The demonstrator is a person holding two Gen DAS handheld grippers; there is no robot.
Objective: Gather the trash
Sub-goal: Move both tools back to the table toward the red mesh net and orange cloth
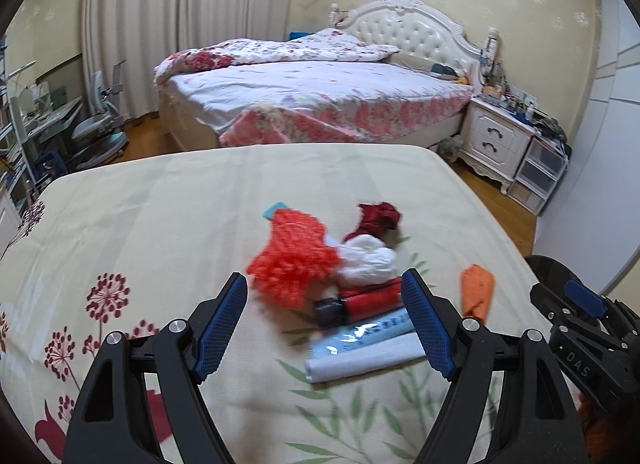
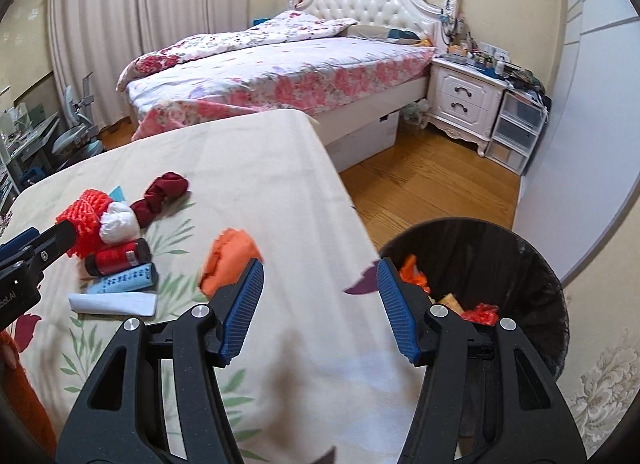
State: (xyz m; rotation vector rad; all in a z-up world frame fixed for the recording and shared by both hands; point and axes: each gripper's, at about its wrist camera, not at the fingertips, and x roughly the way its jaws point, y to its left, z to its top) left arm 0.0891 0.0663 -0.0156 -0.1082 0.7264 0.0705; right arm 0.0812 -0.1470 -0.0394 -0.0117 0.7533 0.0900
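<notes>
1. Now left claw spread open, empty, above trash pile on table.
2. Right claw open, empty, beside orange cloth; bin just past table edge.

A heap of trash lies on the surface. In the heap a knitted piece sits at the left, a crumpled wad just right of it, and a bunched cloth beyond the wad. Near of these lie a spool, then a flat packet, then a folded paper nearest. A loose rag lies apart to the right of the heap. Off the right edge of the surface a bin stands on the floor, with scraps inside. Far behind stands a bed, and a nightstand to its right.
</notes>
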